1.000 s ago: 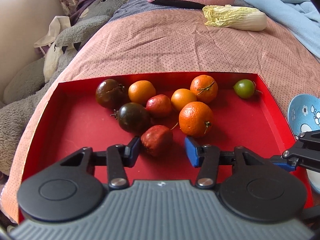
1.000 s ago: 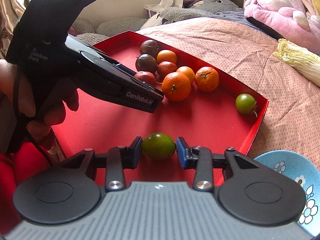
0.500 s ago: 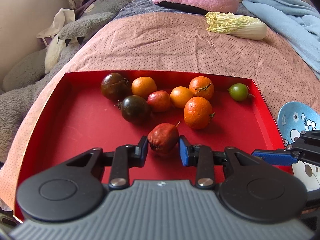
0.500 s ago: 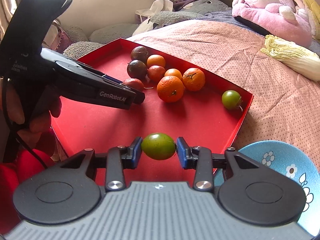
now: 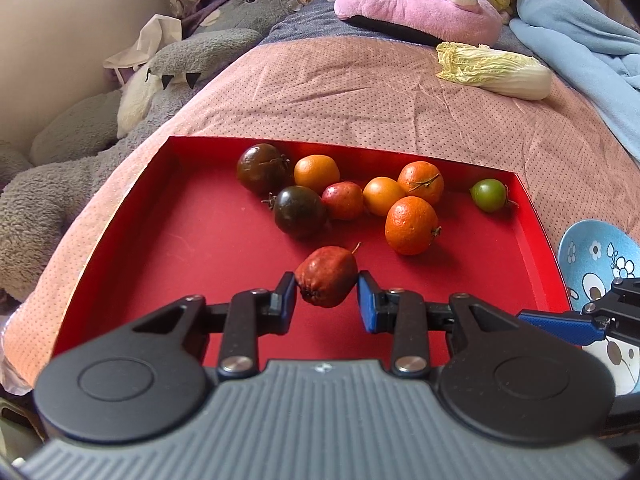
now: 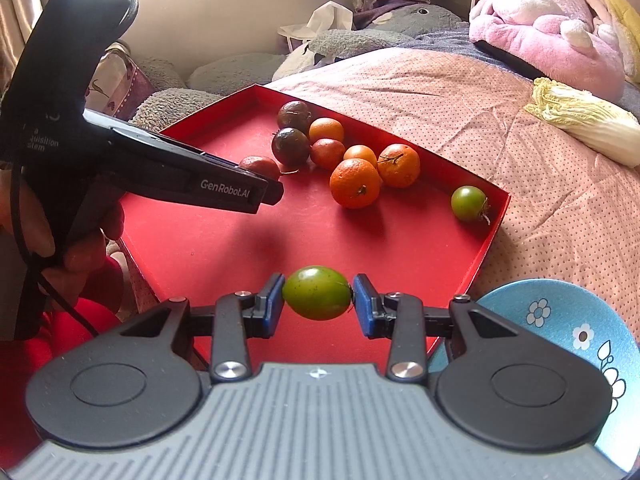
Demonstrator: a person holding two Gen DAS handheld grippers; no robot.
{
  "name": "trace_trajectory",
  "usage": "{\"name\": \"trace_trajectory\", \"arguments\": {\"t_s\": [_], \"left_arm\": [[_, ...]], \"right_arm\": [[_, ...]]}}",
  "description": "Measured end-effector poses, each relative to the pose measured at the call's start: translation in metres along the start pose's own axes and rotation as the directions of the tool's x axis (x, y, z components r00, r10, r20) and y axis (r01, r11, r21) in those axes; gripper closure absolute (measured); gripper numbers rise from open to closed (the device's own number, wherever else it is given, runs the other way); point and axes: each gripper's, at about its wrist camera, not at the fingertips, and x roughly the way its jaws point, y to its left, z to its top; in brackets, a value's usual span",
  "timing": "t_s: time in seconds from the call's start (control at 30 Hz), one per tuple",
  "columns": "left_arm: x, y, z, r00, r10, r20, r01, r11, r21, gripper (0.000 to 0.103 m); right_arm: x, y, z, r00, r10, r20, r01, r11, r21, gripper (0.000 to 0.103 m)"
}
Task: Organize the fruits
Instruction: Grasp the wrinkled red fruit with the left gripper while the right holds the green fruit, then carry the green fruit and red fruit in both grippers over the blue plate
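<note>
My left gripper [image 5: 326,296] is shut on a wrinkled dark red fruit [image 5: 326,276], held just above the floor of the red tray [image 5: 180,248]. Farther back in the tray lie several oranges [image 5: 410,225], two dark tomatoes [image 5: 298,211], a red fruit [image 5: 343,200] and a green tomato [image 5: 488,195]. My right gripper [image 6: 318,300] is shut on a green oval fruit [image 6: 317,293] over the tray's [image 6: 208,248] near edge. The left gripper [image 6: 264,188] with its red fruit [image 6: 259,166] shows in the right wrist view, held by a hand [image 6: 86,248].
A blue flowered bowl [image 6: 568,320] sits on the bed beside the tray's near right corner, also seen as the bowl [image 5: 596,256] in the left wrist view. A cabbage [image 5: 494,70], pink plush toy [image 5: 420,8], blue blanket [image 5: 580,52] and grey plush toy [image 5: 80,128] lie around on the pink bedspread [image 5: 360,96].
My left gripper closed on the dark red fruit and lifted it slightly off the tray. My right gripper rose a little with the green fruit still in it.
</note>
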Motion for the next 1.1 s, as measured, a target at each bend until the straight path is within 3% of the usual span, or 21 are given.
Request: {"name": "trace_trajectory", "arguments": {"t_s": [0.7,1.1], "left_arm": [[-0.016,-0.018,0.004,0.998,-0.003,0.065,0.002,1.0,0.014,0.067],[-0.026,-0.044,0.005,0.993,-0.051,0.106,0.045,0.997,0.055,0.067]], "right_arm": [[-0.034,-0.007,0.006,0.999,-0.017,0.05,0.017,1.0,0.001,0.06],[-0.057,-0.031,-0.01,0.996,-0.068,0.061,0.065,0.997,0.046,0.06]]}}
